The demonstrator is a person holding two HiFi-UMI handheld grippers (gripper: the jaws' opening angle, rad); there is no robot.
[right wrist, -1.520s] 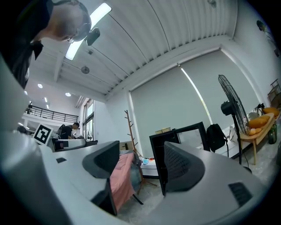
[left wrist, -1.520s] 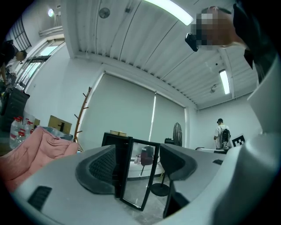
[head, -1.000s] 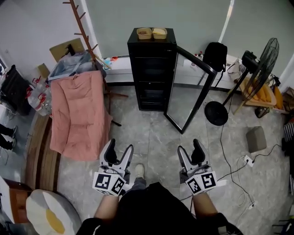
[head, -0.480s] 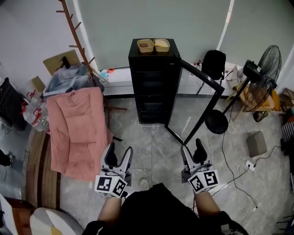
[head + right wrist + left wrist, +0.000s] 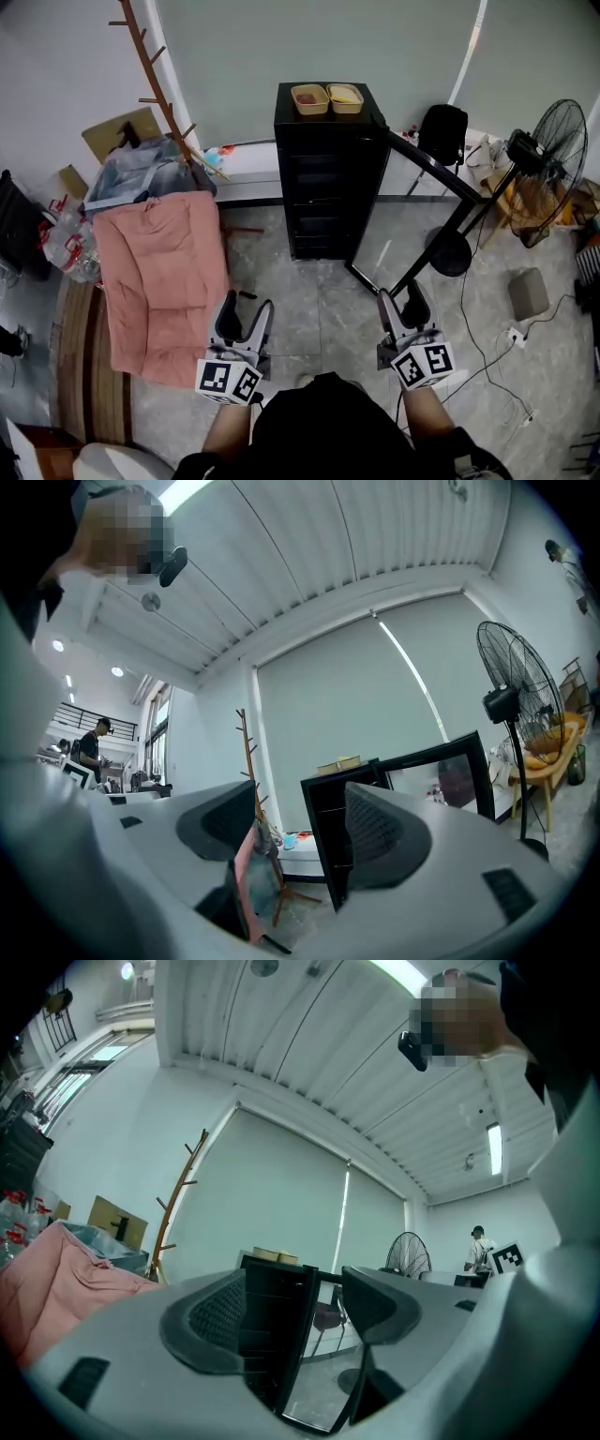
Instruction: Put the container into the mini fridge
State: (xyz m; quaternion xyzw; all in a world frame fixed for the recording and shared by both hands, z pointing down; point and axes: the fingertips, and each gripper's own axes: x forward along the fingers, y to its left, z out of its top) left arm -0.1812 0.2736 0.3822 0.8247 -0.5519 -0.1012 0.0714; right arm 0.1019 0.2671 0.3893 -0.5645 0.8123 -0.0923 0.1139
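Fridge (image 5: 328, 178) stands black at the upper centre of the head view. Its door (image 5: 431, 159) is swung open toward the lower right. Two boxes sit side by side on top, the left container (image 5: 310, 98) and the right container (image 5: 346, 97), and I can't say which one the task means. Both are well apart from the left gripper (image 5: 246, 314) and right gripper (image 5: 401, 302), which sit low in the frame with jaws spread and nothing in them.

Risks, as I judge them:
- The door's lower corner lies just beside the right gripper, so a straight advance could clip it.
- A cable (image 5: 480, 349) trails over the floor at lower right and could trip the person.
- Lifting one box could shove its neighbour off the top.

Left gripper view: the left gripper (image 5: 295, 1307) is wide open and empty, with the fridge framed in the gap. This view meets the shelves level-on, yet the pair on top shows only as a thin edge. Only the head view looks down into them.

Right gripper view: the right gripper (image 5: 305, 832) is also wide and empty. A coat rack (image 5: 251, 789) and a pink cloth (image 5: 246, 883) show through the gap, and the fridge is half hidden behind the right-hand jaw. The door appears edge-on here, with a fan (image 5: 516, 705) towering at the right. From here you can see how far the door sticks out. The cable on the floor is not in this view.
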